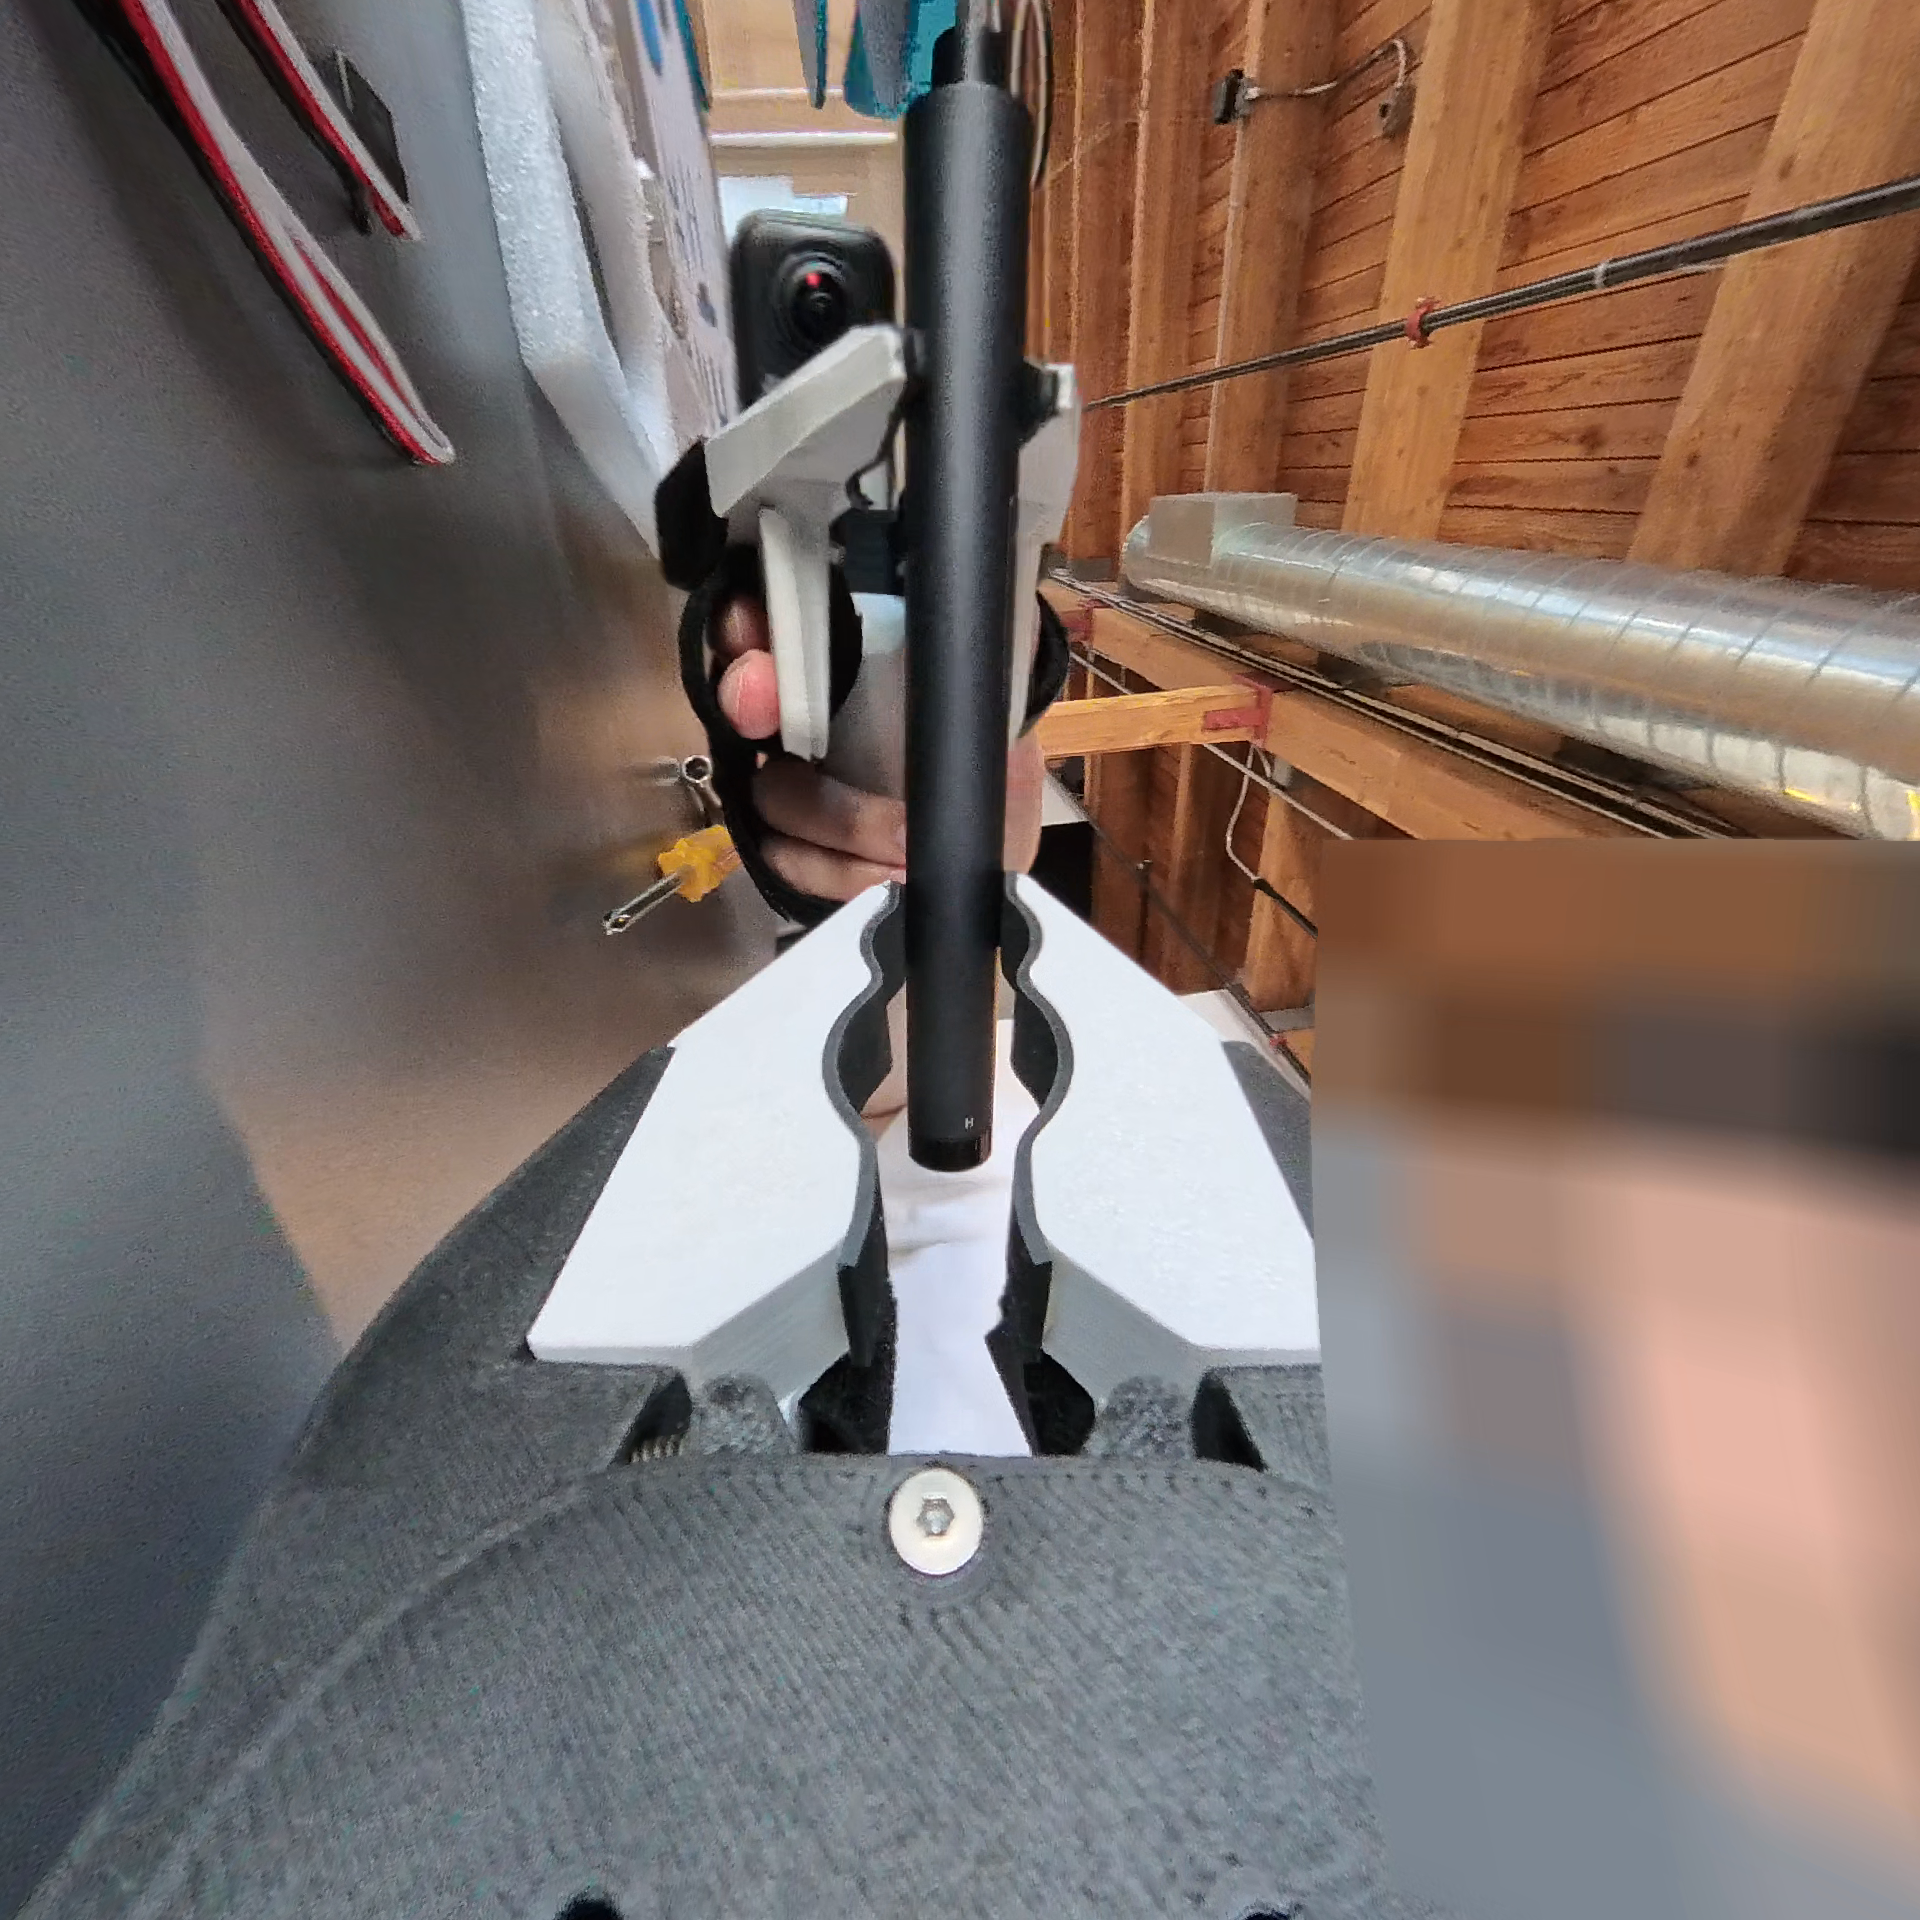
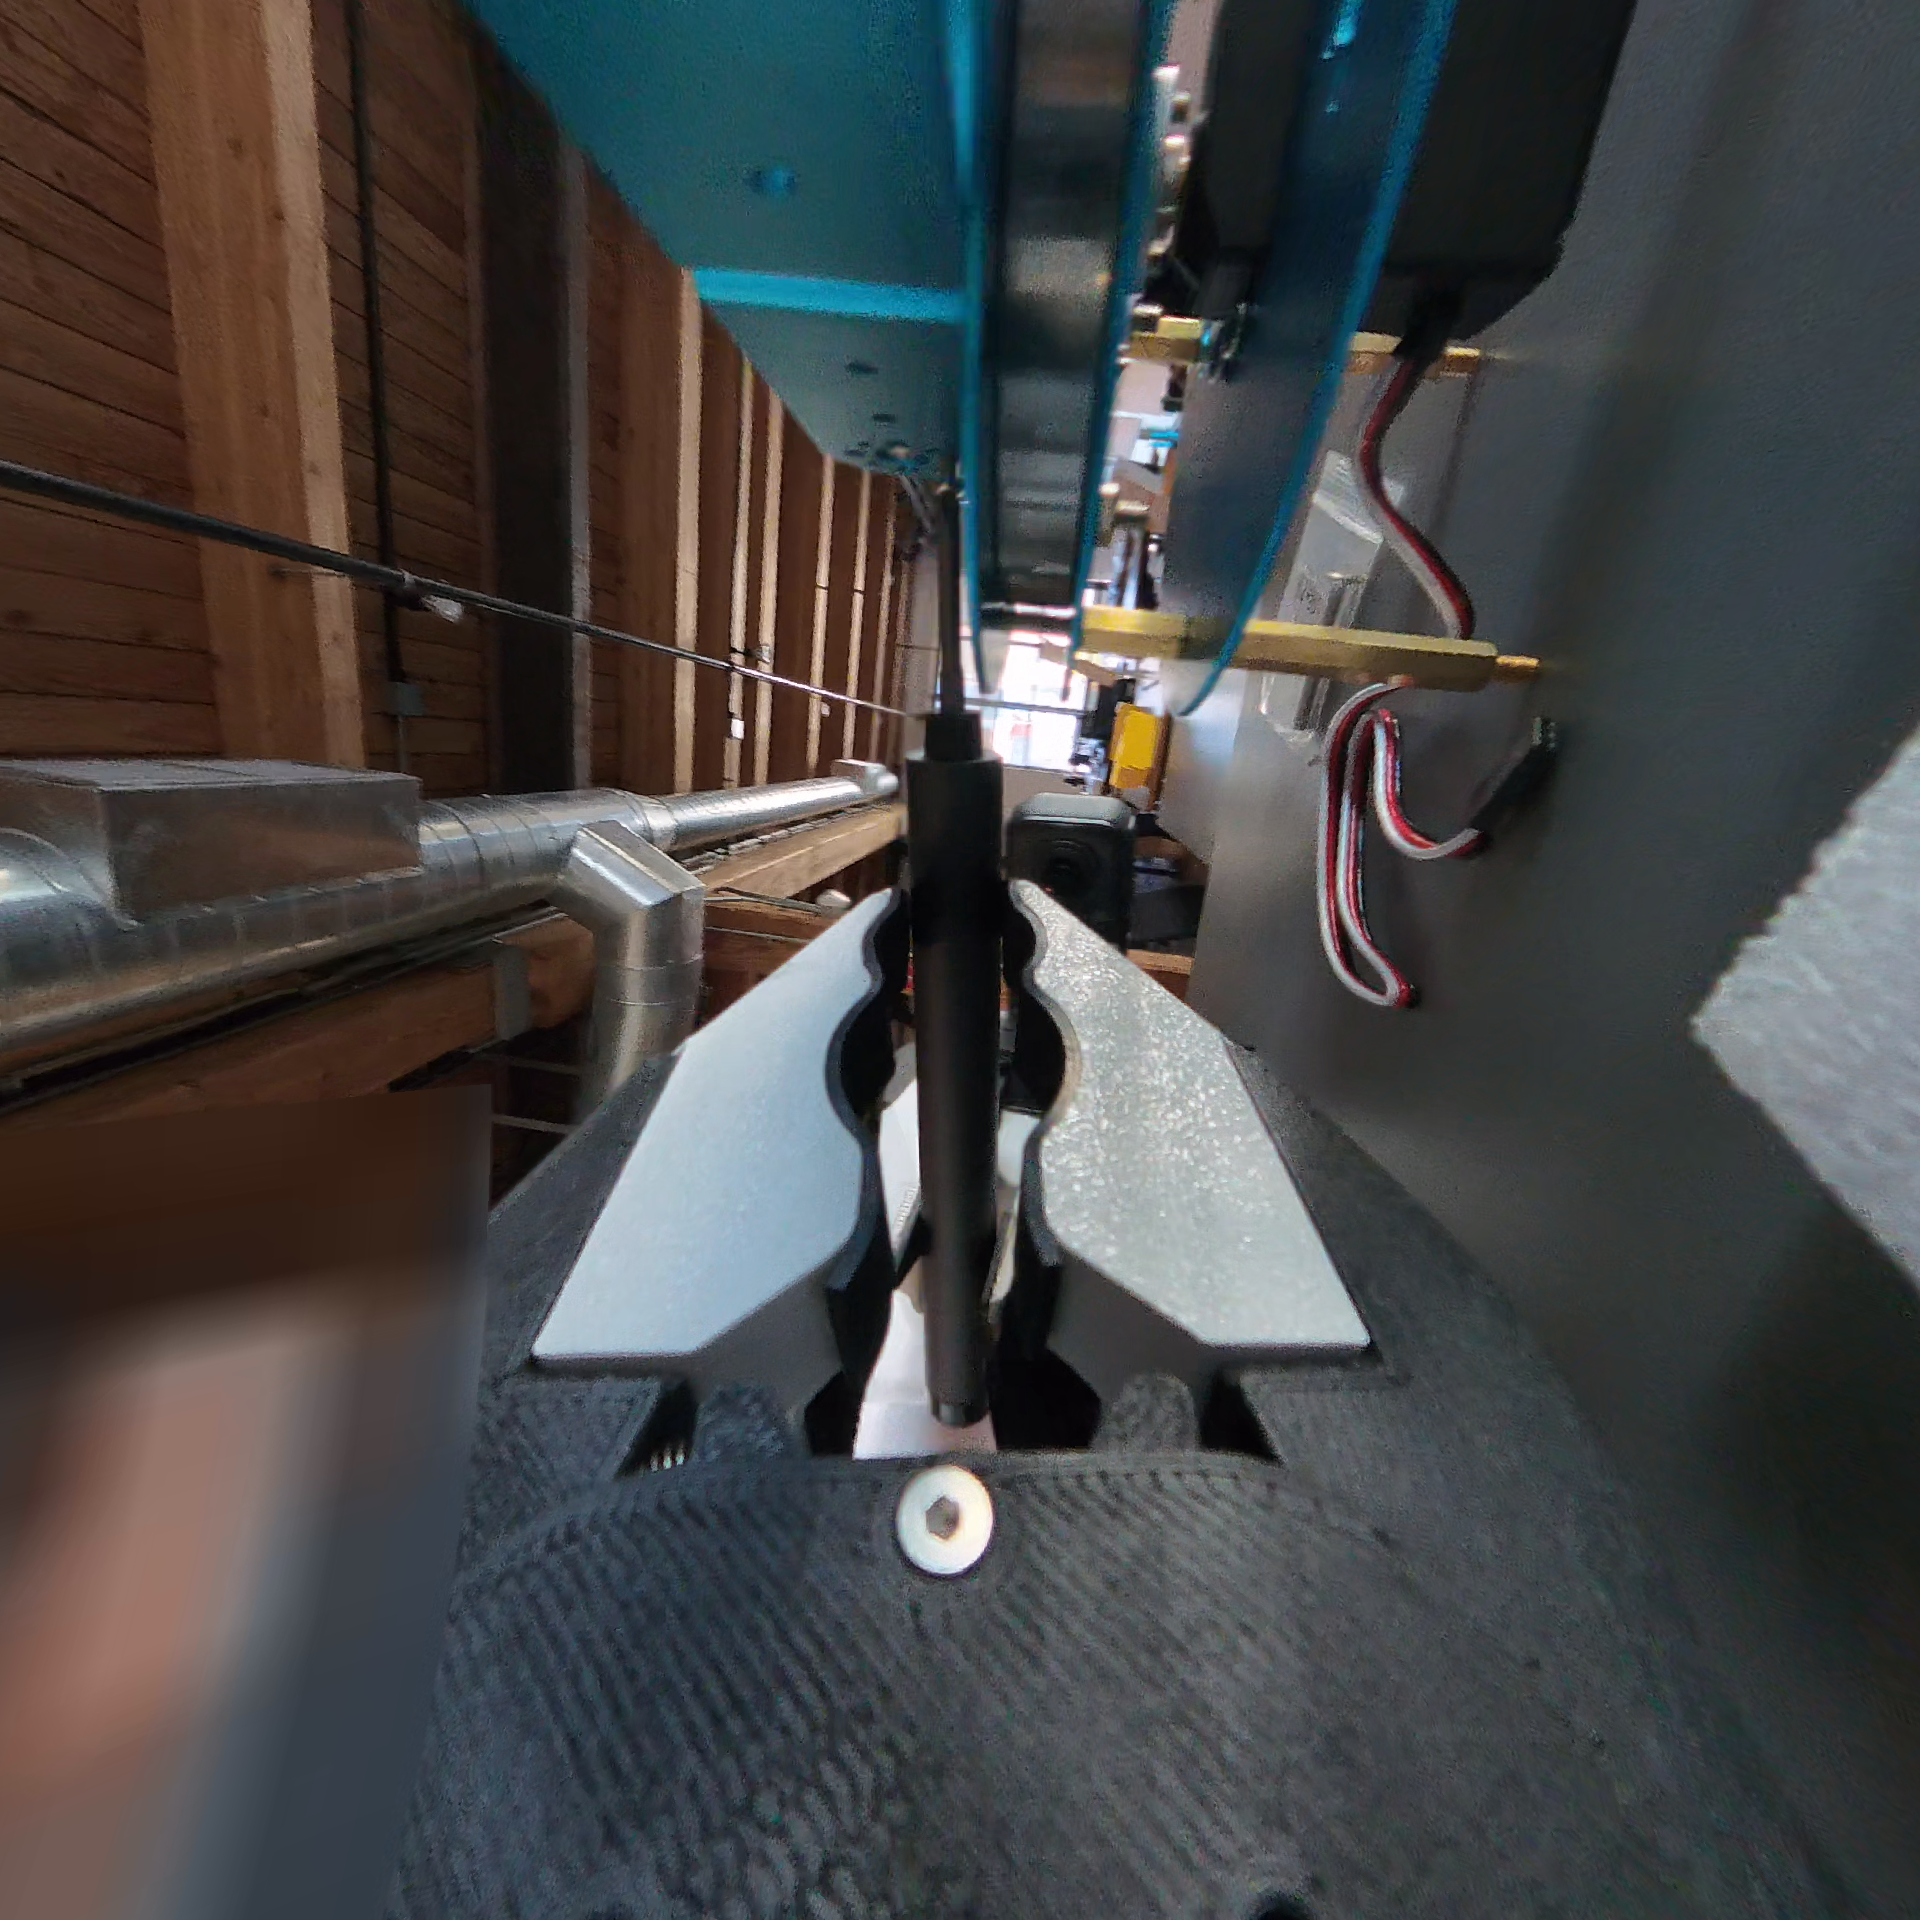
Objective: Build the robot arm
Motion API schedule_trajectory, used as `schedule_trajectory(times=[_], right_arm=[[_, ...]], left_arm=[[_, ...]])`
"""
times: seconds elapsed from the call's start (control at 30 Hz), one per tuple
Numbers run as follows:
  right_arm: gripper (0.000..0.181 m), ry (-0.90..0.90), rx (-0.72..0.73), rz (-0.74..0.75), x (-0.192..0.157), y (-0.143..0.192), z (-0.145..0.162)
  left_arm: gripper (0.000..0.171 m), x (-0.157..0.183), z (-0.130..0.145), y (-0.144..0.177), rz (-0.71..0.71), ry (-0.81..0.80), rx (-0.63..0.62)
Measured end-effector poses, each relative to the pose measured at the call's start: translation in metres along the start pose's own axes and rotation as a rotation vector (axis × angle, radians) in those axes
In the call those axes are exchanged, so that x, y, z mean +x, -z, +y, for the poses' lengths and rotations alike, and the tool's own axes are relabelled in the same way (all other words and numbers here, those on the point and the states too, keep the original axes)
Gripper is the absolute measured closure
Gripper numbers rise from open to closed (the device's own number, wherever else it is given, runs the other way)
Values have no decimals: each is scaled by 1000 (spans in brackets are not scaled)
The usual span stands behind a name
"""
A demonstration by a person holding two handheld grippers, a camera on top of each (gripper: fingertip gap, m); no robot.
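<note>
Black rod (image 1: 958, 623) (image 2: 954, 1039), lengthwise between both grippers' fingers

1. Left gripper (image 1: 951, 935): white fingers (image 1: 727, 1174) with wavy black-lined inner edges, on a ribbed dark-grey body (image 1: 727, 1683).
2. Silver hex screw (image 1: 935, 1522) at its centre.
3. Right gripper (image 2: 951, 935): light-grey fingers (image 2: 717, 1184), same dark body and screw (image 2: 943, 1522).

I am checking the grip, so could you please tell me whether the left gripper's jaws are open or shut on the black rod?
Shut on it: the left gripper pinches the matte black cylindrical rod at its tips.
</note>
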State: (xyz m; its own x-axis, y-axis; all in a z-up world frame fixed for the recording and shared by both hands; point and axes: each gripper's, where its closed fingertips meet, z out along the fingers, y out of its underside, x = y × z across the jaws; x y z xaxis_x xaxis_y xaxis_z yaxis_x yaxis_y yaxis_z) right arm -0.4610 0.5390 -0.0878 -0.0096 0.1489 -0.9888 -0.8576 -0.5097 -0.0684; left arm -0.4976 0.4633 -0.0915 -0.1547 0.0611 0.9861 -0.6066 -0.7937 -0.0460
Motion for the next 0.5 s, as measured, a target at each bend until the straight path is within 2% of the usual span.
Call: schedule_trajectory(times=[0.07,0.27,0.5], right_arm=[[156,46,-37,41,-2,-1,7],[159,213,-125,223,2,-1,16],[164,153,-144,263,6,-1,16]], left_arm=[[156,-1,0,-1,-20,-6,8],[156,0,0,-4,-44,-15,3],[156,-4,0,-5,-85,-16,-5]])
